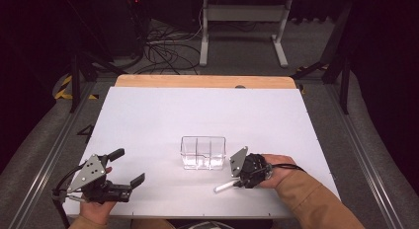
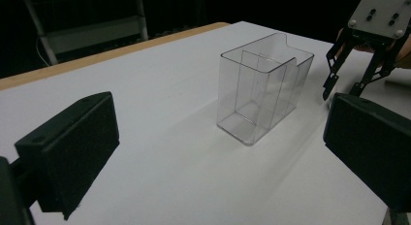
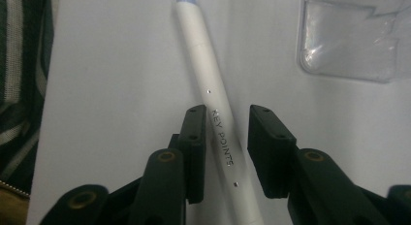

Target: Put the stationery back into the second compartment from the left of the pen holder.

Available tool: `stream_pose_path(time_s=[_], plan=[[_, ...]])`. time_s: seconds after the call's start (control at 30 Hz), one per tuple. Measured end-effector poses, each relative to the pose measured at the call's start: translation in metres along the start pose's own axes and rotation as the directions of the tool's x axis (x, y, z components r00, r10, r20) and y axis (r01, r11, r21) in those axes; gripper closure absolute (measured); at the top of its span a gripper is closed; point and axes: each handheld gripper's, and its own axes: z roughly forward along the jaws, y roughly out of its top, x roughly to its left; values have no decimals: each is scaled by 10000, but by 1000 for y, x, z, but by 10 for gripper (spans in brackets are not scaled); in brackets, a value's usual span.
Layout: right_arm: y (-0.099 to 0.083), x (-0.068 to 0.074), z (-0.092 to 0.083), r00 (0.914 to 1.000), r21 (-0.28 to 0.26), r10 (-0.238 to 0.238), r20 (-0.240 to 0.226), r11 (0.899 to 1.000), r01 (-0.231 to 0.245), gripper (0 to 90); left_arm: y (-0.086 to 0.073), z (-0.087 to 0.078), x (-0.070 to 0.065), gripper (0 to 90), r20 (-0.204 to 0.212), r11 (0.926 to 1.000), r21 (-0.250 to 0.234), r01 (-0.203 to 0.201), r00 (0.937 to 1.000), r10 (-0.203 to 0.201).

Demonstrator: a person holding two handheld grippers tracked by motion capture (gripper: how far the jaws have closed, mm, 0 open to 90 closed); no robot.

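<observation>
We see a white surface (image 1: 163, 115) from above, with a person's hands coming in along its near edge. At the near left corner, the left tool (image 1: 129, 166) rests low over the surface with its jaws spread wide and released, nothing between them. In the left gripper view those two black jaws frame a clear plastic box (image 2: 261, 94) that stands upright, split into compartments by thin inner walls. From above, this clear plastic box (image 1: 203, 152) sits a little right of the middle, closer to the near edge than to the far one. Just to its right, near the near edge, the right tool (image 1: 231, 182) points down at a white pen (image 1: 223, 187) lying flat on the surface. In the right gripper view the white pen (image 3: 213, 94) runs between the jaws, its pale blue tip pointing away. One jaw looks to touch the barrel, while a narrow gap shows at the other, so the right tool is not yet grasping the pen. A tan sleeve (image 1: 311, 199) covers the right forearm.
</observation>
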Motion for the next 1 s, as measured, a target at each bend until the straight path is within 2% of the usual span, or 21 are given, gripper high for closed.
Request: stream_pose_path(time_s=[0.1, 0.23, 0.3, 0.47, 0.57, 0.73, 0.8, 0.9, 1.0], plan=[[0, 1, 3, 9997, 250, -207, 95, 9995, 205, 710, 0, 0, 0, 3, -18, 10000, -13, -21, 10000, 21], [1, 0, 5, 9990, 302, -434, -113, 9986, 437, 771, 0, 1, 0, 3, 12, 10000, 23, 14, 10000, -14], [1, 0, 5, 9984, 364, -525, -230, 9979, 533, 774, 0, 2, 0, 3, 12, 10000, 52, -32, 10000, 32], [3, 0, 5, 9964, 419, -828, -170, 9956, 835, 781, -1, 1, 0, 3, 20, 10000, 39, 36, 10000, -37], [3, 2, 4, 9968, 485, -786, -128, 9957, 791, 782, -1, 1, 1, 3, 20, 10000, 47, 3, 10000, -3], [4, 5, 3, 9954, 391, -958, 39, 9947, 956, 783, -1, 2, 1, 3, 15, 10000, 30, 13, 10000, -13], [5, 5, 0, 9935, 177, -1129, 177, 9935, 1126, 784, -1, 2, 0, 3, 23, 10000, 33, 39, 10000, -39], [5, 7, -7, 9927, -115, -1135, 398, 9934, 1141, 784, -1, 2, 0, 3, 9, 10000, 46, 11, 10000, -11], [4, 9, -16, 9942, -453, -927, 547, 9944, 952, 784, -1, 2, 0, 3, 5, 10000, 20, 21, 10000, -21]])
